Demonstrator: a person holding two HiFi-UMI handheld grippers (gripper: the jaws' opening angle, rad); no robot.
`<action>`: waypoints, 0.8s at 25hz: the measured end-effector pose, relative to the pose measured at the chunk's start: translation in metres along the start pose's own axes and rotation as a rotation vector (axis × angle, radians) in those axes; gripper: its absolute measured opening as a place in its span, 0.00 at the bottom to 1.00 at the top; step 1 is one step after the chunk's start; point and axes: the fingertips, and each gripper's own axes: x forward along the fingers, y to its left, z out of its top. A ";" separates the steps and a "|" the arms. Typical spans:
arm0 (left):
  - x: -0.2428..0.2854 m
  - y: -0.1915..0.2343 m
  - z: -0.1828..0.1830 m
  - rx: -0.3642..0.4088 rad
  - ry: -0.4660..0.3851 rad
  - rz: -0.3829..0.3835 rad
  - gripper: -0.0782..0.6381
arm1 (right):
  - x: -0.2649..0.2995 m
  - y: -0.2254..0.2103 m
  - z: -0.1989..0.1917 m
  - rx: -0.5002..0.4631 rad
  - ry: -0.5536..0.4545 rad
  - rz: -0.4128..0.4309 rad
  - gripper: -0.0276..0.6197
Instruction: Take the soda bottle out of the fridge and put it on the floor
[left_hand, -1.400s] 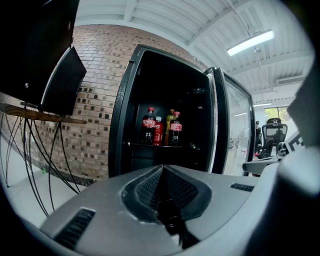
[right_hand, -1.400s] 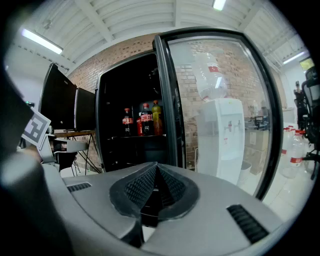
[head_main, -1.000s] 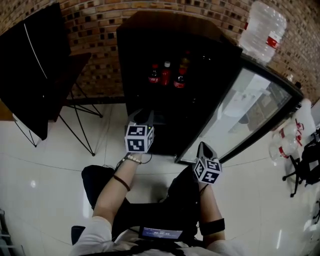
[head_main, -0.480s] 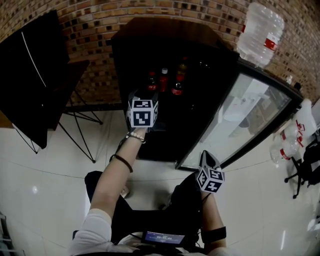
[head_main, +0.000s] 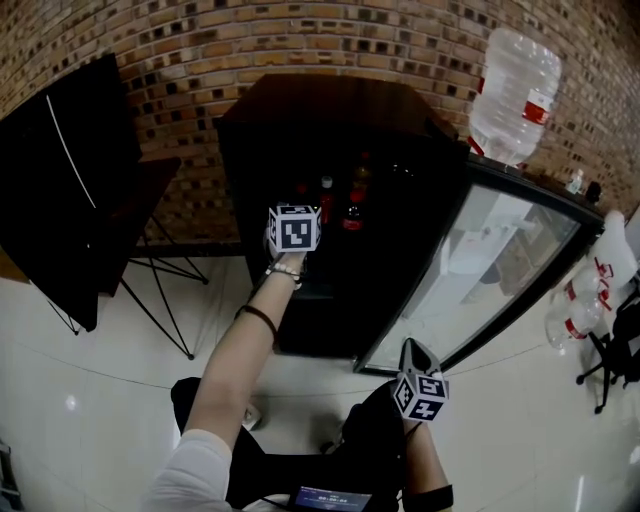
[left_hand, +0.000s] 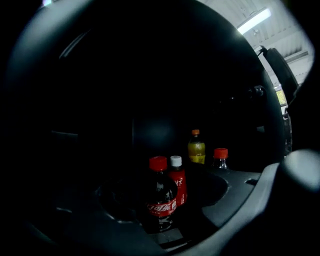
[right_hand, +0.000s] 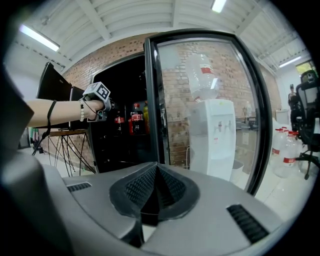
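Since the earlier frame the left gripper (head_main: 295, 228) has risen from down by the fridge's (head_main: 300, 120) foot and reached forward to the shelf where the bottles stand, and its jaws have just been opening; they now gape wide with nothing pressed between them. The cola bottle (left_hand: 161, 197) stands upright on the dark shelf inside the fridge, centred in the line of the open jaws but apparently still a little ahead of them. It is a small dark-filled plastic bottle with a red cap and a red label band. A red bottle with a white cap (left_hand: 177, 182) sits just behind it, seemingly touching. That closeness is the likely trouble: a jaw pushed in too deep could catch or topple this neighbour, and a grip on the rounded shoulder may slip. The right gripper (right_hand: 156, 172), its jaws closed on nothing, hangs low beside the open glass door (head_main: 480, 260).
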 end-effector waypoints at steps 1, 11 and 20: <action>0.005 0.002 0.001 0.001 0.002 0.004 0.49 | 0.000 -0.001 0.001 0.005 -0.001 0.001 0.07; 0.029 0.006 -0.003 0.021 0.053 0.009 0.43 | 0.004 0.000 0.001 0.006 0.004 0.005 0.07; 0.021 0.011 -0.003 0.005 0.081 0.015 0.32 | 0.003 0.000 0.000 0.012 0.007 0.007 0.07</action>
